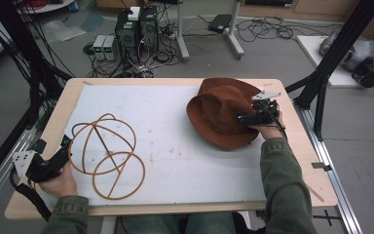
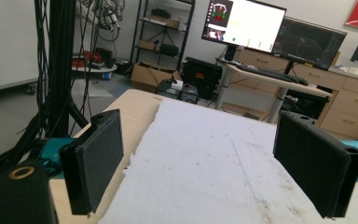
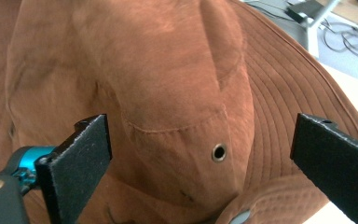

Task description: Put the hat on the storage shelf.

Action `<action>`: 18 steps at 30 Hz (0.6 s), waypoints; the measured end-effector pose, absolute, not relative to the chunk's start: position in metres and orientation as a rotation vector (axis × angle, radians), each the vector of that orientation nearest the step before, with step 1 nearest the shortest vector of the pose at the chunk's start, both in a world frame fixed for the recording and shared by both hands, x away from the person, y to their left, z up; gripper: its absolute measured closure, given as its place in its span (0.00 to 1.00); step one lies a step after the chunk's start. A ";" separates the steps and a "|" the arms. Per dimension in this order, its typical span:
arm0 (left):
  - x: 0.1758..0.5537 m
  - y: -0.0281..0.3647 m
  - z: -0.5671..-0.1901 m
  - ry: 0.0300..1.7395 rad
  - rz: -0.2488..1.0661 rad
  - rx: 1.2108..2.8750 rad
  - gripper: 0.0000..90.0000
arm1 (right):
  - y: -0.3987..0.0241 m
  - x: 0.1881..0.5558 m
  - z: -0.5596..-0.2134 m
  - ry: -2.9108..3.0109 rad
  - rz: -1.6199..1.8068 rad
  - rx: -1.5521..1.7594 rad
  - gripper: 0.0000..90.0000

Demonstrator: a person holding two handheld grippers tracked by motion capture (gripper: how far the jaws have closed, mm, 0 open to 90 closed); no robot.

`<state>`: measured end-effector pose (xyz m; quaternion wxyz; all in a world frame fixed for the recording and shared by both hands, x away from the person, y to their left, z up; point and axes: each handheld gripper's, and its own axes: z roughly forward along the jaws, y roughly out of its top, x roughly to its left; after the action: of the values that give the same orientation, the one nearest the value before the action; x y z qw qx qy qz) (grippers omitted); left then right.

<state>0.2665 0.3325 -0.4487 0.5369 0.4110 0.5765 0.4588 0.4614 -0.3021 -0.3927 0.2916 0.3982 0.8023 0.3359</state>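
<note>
A brown hat (image 1: 221,114) lies at the upper right of the high view, on the white mat (image 1: 175,161) that covers most of the table (image 1: 316,165). Its crown is up and its brim spreads flat on the mat, so what is under it cannot be told. The right gripper (image 1: 246,118) sits at the hat's right edge, held in the right hand (image 1: 270,127), its tip over the brim. In the right gripper view the jaws stand wide apart at the lower left and lower right of the frame, with the hat (image 3: 168,93) between and beyond them: the creased crown with a small metal eyelet (image 3: 219,152) fills the middle, and the stitched brim curves down the right side. Whether the jaws touch the cloth cannot be told. At the lower left of the high view a wire frame (image 1: 107,153) of tan hoops rests on the mat, open and with nothing inside it. The left gripper (image 1: 64,146) lies just beside its left edge, held in the left hand (image 1: 61,183). In the left gripper view its jaws are wide apart over bare mat (image 2: 200,163), gripping nothing.
</note>
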 end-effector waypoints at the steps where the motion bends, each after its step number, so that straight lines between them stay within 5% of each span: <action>1: 0.267 0.333 -0.449 1.374 1.090 0.975 0.18 | -0.302 0.464 -0.393 2.163 0.882 1.036 0.06; 5: 0.267 0.333 -0.449 1.374 1.086 0.973 0.18 | -0.301 0.471 -0.392 2.232 0.827 0.968 0.07; 8: 0.267 0.333 -0.449 1.370 1.086 0.974 0.18 | -0.298 0.478 -0.394 2.330 0.773 0.920 0.19; 14: 0.267 0.333 -0.449 1.364 1.085 0.980 0.19 | -0.297 0.484 -0.400 2.395 0.714 0.896 0.26; 17: 0.267 0.333 -0.449 1.364 1.081 0.980 0.19 | -0.295 0.485 -0.401 2.428 0.716 0.915 0.48; 18: 0.267 0.333 -0.449 1.364 1.081 0.980 0.19 | -0.295 0.485 -0.401 2.428 0.716 0.915 0.48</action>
<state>0.2668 0.3328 -0.4490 0.5415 0.4124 0.5743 0.4549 0.4850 -0.2953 -0.4005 0.2231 0.3315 0.8793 0.2592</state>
